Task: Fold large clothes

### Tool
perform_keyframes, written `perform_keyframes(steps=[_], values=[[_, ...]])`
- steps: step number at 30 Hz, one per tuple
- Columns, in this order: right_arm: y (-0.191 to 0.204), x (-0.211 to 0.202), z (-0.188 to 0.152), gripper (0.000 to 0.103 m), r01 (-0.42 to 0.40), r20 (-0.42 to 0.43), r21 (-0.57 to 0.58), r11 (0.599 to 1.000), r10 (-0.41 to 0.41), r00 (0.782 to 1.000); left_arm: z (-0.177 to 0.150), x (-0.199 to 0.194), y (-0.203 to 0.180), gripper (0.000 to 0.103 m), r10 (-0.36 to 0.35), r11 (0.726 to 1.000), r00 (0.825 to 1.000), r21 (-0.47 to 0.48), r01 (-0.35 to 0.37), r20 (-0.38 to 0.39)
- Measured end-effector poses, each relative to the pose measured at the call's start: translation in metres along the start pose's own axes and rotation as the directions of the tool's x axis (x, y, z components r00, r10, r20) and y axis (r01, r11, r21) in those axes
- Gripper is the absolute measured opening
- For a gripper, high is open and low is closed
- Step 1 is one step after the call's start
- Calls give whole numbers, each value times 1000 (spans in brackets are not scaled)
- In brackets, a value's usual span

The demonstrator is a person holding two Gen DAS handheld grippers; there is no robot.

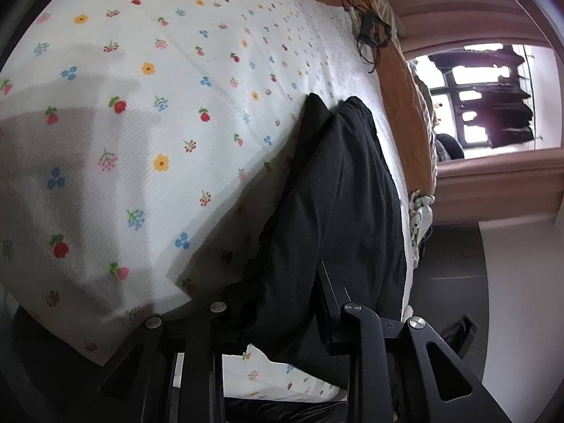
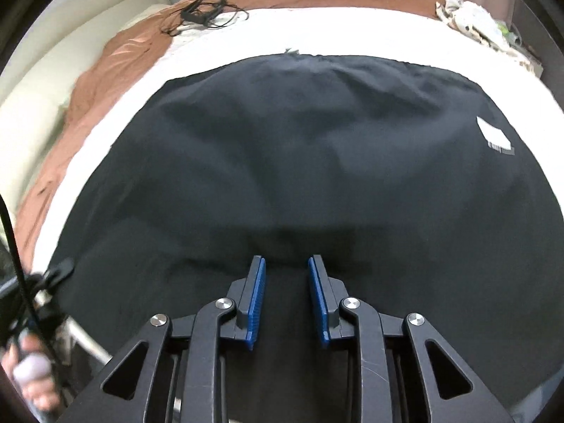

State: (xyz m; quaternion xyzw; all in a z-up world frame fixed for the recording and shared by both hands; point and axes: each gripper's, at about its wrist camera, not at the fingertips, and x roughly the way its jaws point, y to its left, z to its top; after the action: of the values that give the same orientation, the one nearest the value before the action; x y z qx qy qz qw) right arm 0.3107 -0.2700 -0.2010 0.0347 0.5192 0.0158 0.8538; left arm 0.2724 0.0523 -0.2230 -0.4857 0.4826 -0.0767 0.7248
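Black garment lengthwise along the bed's edge, bunched in my left gripper, fingertips buried; my right gripper narrow, empty above it.

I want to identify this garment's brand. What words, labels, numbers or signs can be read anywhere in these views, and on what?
White rectangular patch on the black fabric garment: a line of small print beneath it, too blurred to read.
White bedsheet with small coloured flowers: pattern only, no text.
Nothing else carries legible writing.

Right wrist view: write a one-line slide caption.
Right gripper with blue pads apart over a black garment spread on the bed.
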Motion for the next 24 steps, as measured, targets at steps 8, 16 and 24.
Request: perform_keyframes(steps=[8, 16, 24], values=[[-18, 34, 58, 26, 52, 16, 64, 997, -53, 998, -2, 1, 0, 29, 27, 999, 1000, -32, -27, 7], [-30, 58, 105, 26, 90, 49, 56, 994, -93, 995, -3, 1, -2, 29, 38, 997, 999, -62, -37, 9], [-39, 69, 134, 26, 83, -1, 82, 993, -84, 997, -5, -3, 0, 27, 16, 997, 1000, -74, -15, 15]])
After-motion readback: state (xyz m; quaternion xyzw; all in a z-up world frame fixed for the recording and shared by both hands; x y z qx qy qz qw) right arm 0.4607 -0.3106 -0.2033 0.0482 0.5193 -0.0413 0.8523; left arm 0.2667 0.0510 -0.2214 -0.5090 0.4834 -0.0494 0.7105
